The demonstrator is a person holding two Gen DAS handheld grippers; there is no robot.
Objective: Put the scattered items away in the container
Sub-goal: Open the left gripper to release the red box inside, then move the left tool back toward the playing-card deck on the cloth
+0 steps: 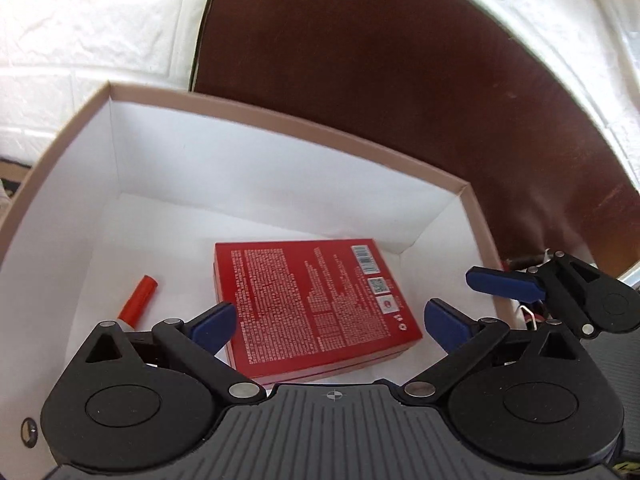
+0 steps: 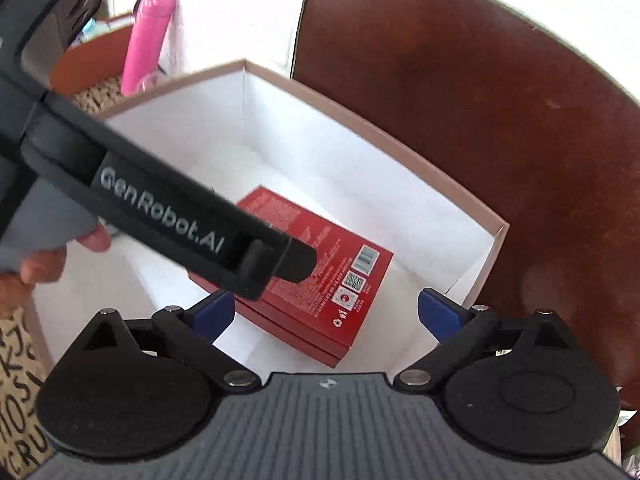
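Observation:
The container is a cardboard box with a tan rim and white walls, also seen in the right wrist view. A flat red packet lies on its floor, and a small red tube lies to its left. My left gripper hangs open just above the packet, its blue pads apart on either side and touching nothing. My right gripper is open too, over the packet's near corner. One of its blue fingers shows at the box's right wall. The left gripper's black side bar hides part of the packet.
A dark brown surface lies behind and to the right of the box, with a white brick wall beyond. A pink bottle and a woven basket stand past the box's far left corner. A hand holds the left gripper.

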